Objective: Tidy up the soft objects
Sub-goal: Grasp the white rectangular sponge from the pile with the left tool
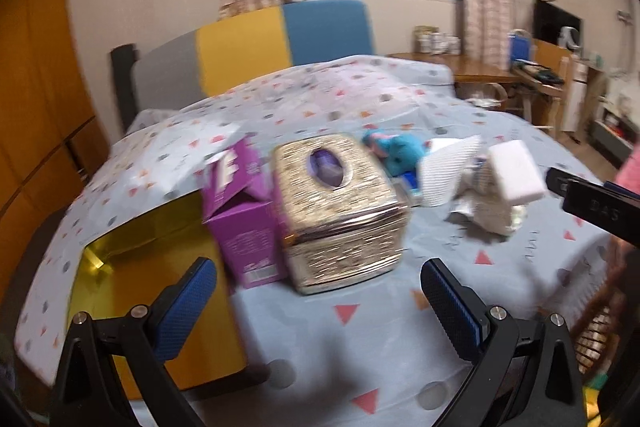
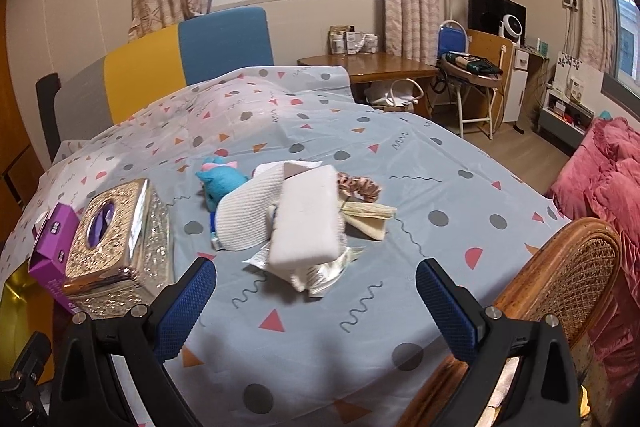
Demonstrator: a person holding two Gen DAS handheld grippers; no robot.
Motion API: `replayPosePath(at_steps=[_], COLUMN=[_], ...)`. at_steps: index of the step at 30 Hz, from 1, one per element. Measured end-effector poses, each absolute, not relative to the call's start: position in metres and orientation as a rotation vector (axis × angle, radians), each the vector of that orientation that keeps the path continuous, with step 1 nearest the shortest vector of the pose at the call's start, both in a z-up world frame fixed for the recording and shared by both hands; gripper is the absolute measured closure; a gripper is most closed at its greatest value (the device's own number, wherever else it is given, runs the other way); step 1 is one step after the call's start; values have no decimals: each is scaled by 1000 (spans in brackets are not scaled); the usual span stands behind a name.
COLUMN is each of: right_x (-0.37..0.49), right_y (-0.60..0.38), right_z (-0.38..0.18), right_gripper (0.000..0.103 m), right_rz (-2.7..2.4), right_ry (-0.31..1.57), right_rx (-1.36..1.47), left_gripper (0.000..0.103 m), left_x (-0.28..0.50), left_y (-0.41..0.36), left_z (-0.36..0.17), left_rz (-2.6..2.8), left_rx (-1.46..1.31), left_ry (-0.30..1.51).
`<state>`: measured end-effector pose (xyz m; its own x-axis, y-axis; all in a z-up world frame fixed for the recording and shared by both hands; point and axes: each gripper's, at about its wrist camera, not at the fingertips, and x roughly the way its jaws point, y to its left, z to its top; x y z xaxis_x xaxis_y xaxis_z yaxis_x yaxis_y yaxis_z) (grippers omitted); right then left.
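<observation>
Left wrist view first, and it is blurred, but the count comes through: one gold embossed tissue box (image 1: 340, 207), one open purple carton (image 1: 244, 215) pressed against its left side, and one gold tray (image 1: 160, 267) further left, all on a surface draped with a grey patterned cloth (image 1: 400, 327). Whether that surface is a bed or a counter is hard to say. Behind the tissue box sits the soft pile: one blue plush toy (image 1: 394, 151), one white waffle-weave cloth (image 1: 444, 171), one pale foam block (image 1: 516, 175).

Left gripper (image 1: 318, 305) hangs above the cloth with its two blue-padded fingers (image 1: 184, 307) spread wide, nothing between them, touching nothing. The tissue box lies just ahead of the gap.

Over to the right wrist view, much sharper. Same pile, clearer count: one plush toy (image 2: 222, 181), one waffle cloth (image 2: 248, 219), one foam block (image 2: 310, 223) lying on top of it, one pink scrunchie (image 2: 360, 187) behind, one folded beige cloth (image 2: 370, 221) to the right, and crumpled clear wrappers (image 2: 320, 273) under the block's near end. One wicker chair back (image 2: 560, 283) rises at the right edge.

Right gripper (image 2: 316, 305) is also spread wide and empty, fingers (image 2: 446, 307) clear of everything, with the foam block just beyond the opening.
</observation>
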<state>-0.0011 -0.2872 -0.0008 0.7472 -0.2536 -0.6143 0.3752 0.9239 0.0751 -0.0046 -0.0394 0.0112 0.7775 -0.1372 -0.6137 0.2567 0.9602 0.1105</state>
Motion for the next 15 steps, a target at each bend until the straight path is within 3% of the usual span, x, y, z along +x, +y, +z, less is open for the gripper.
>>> replayPosePath(at_steps=[10, 13, 15], right_x=[-19, -26, -30], right_y=[-356, -373, -380], right_z=[6, 7, 7], right_gripper=[0, 0, 0], right_rz=[-452, -489, -502], right_ry=[614, 607, 606], right_rx=[286, 304, 317], left_gripper=[1, 12, 25], left_x=[45, 63, 76], left_y=[-109, -135, -155], left_z=[12, 7, 1], left_rz=[-589, -650, -680], left_rx=[140, 139, 132], left_ry=[817, 884, 939])
